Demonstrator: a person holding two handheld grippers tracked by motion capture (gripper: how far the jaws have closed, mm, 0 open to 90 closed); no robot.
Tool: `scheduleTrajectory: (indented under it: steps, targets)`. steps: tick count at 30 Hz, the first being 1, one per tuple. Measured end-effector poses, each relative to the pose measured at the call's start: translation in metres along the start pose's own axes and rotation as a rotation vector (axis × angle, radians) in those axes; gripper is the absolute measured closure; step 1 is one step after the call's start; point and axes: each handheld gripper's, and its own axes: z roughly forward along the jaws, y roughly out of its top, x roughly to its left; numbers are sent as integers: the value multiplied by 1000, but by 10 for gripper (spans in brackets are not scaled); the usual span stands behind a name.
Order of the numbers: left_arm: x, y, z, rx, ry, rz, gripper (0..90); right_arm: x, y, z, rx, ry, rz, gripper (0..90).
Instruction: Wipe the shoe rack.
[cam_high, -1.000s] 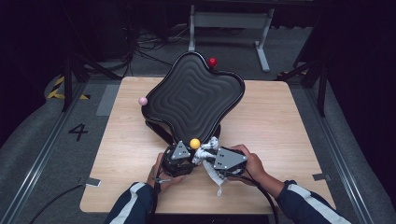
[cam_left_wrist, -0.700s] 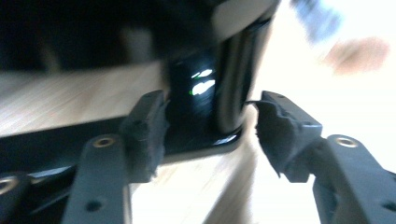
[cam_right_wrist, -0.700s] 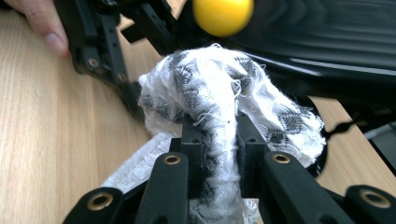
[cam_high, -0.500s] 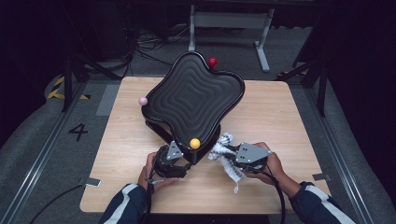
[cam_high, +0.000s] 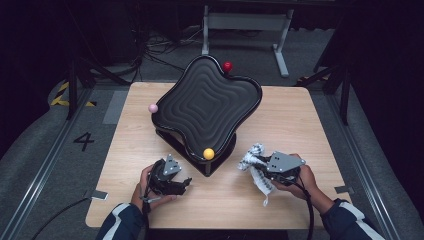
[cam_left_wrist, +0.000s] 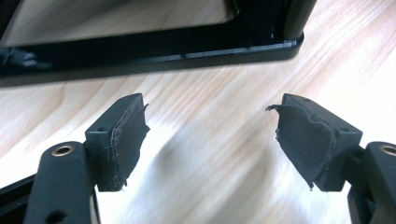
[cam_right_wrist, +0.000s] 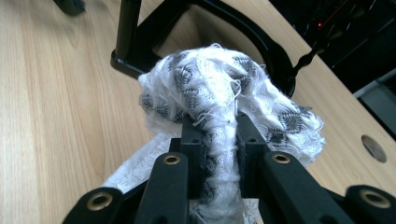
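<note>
Clamping bunched cloth (cam_right_wrist: 219, 93) — right hand-held gripper (cam_right_wrist: 218, 133); left (cam_left_wrist: 210, 135) apparently empty.

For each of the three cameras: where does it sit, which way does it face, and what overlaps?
High view: above the near edge, facing forward and down on table, black tray, both hands.
Left gripper view: on left gripper, jaws open, facing the stand base.
Right gripper view: on right gripper, clamping cloth.
Shared: the stand, wooden tabletop.

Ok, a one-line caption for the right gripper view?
Right gripper clamps a bunched white-and-grey woven cloth above the wooden table, black stand base behind.
</note>
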Motion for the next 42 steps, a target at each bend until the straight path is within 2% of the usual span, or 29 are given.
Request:
scheduleTrajectory:
  steps: [4, 5, 9, 11, 13, 16, 17, 19, 22, 24, 25, 27, 32, 38, 42]
  targets:
    - [5, -10, -10, -3, 10, -24, 244, -1, -7, -3, 18, -1, 12, 779]
    - [7, -12, -13, 0, 15, -19, 244, -1, -8, -3, 21, 0, 16, 778]
    - [12, -22, -19, 14, 35, -40, 244, -1, -15, -2, 45, 18, 29, 774]
    - [15, -27, -22, 18, 32, -57, 244, -1, -19, 1, 59, 31, 33, 770]
    - [18, -31, -27, 21, 56, -50, 244, -1, -23, 5, 80, 42, 40, 768]
    - [25, -39, -34, 3, 75, -84, 249, -3, -30, 14, 99, 77, 61, 768]
    - [27, -41, -36, 6, 70, -92, 249, -2, -32, 18, 111, 94, 62, 768]
    - [28, -44, -36, 8, 74, -99, 249, 1, -33, 23, 130, 111, 54, 767]
    - [33, -49, -38, 23, 81, -101, 249, 3, -33, 26, 130, 134, 52, 766]
    - [33, -52, -38, 24, 77, -128, 249, 5, -32, 27, 127, 146, 57, 765]
    - [36, -53, -38, 35, 74, -122, 249, 6, -32, 27, 121, 160, 59, 764]
    - [37, -55, -37, 26, 71, -142, 248, 9, -31, 29, 119, 175, 58, 763]
    - [40, -57, -35, 17, 60, -155, 235, 21, -28, 36, 135, 224, 27, 744]
    - [39, -57, -35, 18, 64, -158, 224, 23, -30, 39, 138, 229, 20, 717]
    - [39, -57, -35, 17, 59, -166, 222, 22, -27, 35, 136, 221, 17, 664]
